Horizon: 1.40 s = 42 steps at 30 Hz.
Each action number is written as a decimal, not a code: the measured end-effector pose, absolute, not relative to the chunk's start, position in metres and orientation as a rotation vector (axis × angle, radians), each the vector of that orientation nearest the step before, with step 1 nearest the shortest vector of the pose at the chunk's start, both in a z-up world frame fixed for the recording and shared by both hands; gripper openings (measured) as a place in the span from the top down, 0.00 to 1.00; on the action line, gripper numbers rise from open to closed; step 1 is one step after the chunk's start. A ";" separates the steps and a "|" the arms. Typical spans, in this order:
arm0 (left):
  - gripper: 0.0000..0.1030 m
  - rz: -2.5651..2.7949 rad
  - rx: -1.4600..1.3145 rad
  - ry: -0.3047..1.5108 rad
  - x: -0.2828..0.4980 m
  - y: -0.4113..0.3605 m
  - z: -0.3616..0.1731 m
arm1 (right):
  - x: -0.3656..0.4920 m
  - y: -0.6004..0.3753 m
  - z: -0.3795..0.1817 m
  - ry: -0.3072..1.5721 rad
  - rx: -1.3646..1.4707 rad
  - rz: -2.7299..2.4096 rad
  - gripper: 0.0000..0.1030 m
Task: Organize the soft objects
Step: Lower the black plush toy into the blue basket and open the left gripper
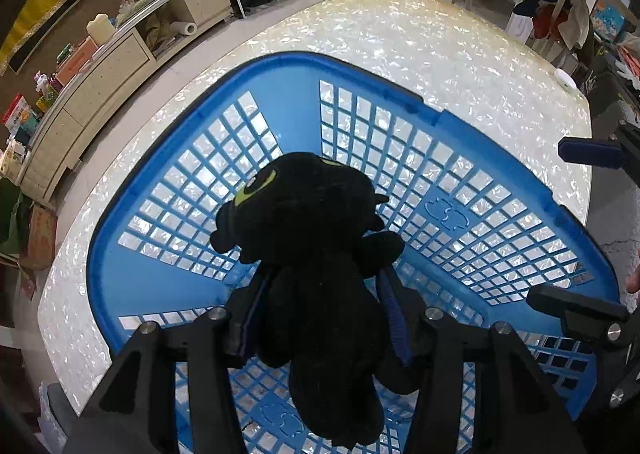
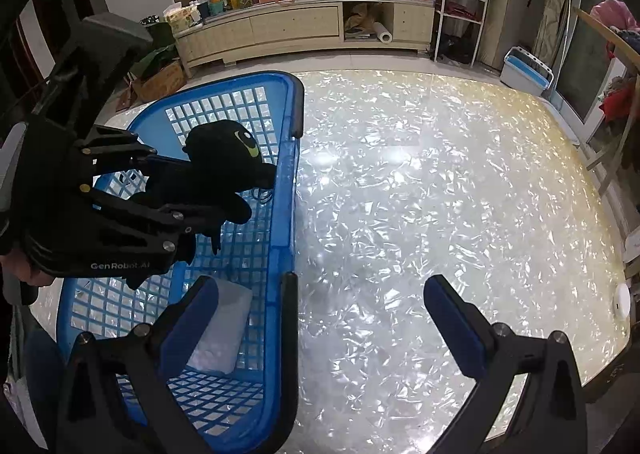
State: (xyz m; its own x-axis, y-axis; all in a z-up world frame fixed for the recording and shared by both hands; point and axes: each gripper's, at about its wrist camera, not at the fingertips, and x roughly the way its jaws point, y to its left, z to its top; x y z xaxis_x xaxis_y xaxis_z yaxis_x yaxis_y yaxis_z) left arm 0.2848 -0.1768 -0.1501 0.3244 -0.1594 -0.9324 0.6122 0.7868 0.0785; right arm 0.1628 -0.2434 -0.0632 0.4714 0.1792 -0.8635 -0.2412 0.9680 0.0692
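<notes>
My left gripper (image 1: 324, 314) is shut on a black plush dragon (image 1: 316, 254) with green eyes and holds it above the inside of a blue lattice basket (image 1: 160, 278). The right wrist view shows the same plush (image 2: 224, 166) in the left gripper, over the basket (image 2: 286, 182). A white soft pack (image 2: 224, 330) lies on the basket floor. My right gripper (image 2: 320, 314) is open and empty, over the basket's right rim and the table. One of its fingers (image 1: 588, 152) shows at the right edge of the left wrist view.
The basket stands on a shiny pearl-patterned table (image 2: 440, 194). A small white round disc (image 2: 622, 304) lies near the table's right edge. A low cabinet (image 2: 304, 30) with clutter stands beyond the table, and a blue-and-white bin (image 2: 526, 72) sits on the floor.
</notes>
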 end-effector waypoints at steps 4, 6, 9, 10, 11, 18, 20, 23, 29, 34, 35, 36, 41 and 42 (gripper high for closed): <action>0.37 -0.509 0.467 1.117 0.285 -0.175 -0.146 | 0.164 -0.246 -0.065 1.054 -0.060 0.258 0.00; 0.27 -0.495 0.463 1.105 0.286 -0.172 -0.142 | 0.163 -0.246 -0.064 1.055 -0.060 0.260 0.00; 0.25 -0.469 0.453 1.091 0.284 -0.168 -0.136 | 0.161 -0.245 -0.062 1.052 -0.060 0.260 0.00; 0.25 -0.457 0.453 1.084 0.282 -0.167 -0.133 | 0.161 -0.245 -0.061 1.052 -0.060 0.260 0.00; 0.25 -0.449 0.452 1.079 0.281 -0.166 -0.131 | 0.159 -0.245 -0.059 1.048 -0.061 0.260 0.00; 0.25 -0.452 0.381 1.044 0.254 -0.154 -0.099 | 0.146 -0.245 -0.043 1.022 -0.059 0.258 0.00; 0.24 -0.437 0.362 1.028 0.243 -0.147 -0.088 | 0.141 -0.244 -0.038 1.013 -0.062 0.260 0.00; 0.17 -0.415 0.340 1.021 0.229 -0.140 -0.078 | 0.130 -0.241 -0.030 0.999 -0.061 0.264 0.00; 0.11 -0.378 0.284 1.007 0.191 -0.115 -0.062 | 0.116 -0.228 -0.018 0.972 -0.071 0.287 0.00; 0.11 -0.346 0.256 0.982 0.158 -0.091 -0.054 | 0.106 -0.210 -0.015 0.967 -0.081 0.319 0.00; 0.11 -0.338 0.247 0.979 0.153 -0.085 -0.052 | 0.103 -0.206 -0.014 0.966 -0.085 0.327 0.00; 0.11 -0.333 0.235 0.980 0.149 -0.080 -0.051 | 0.100 -0.201 -0.014 0.964 -0.088 0.335 0.00; 0.00 -0.261 0.184 0.997 0.125 -0.046 -0.052 | 0.090 -0.178 -0.012 0.964 -0.095 0.370 0.00; 0.00 -0.248 0.180 0.999 0.121 -0.039 -0.052 | 0.091 -0.175 -0.012 0.963 -0.096 0.373 0.00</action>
State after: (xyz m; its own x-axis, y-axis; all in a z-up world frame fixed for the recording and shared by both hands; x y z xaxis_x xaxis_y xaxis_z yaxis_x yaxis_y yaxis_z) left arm 0.1206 -0.0392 -0.0520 0.5163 -0.1231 -0.8475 0.2872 0.9572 0.0360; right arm 0.0909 -0.1755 -0.0124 0.5130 0.2673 -0.8157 -0.3520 0.9322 0.0841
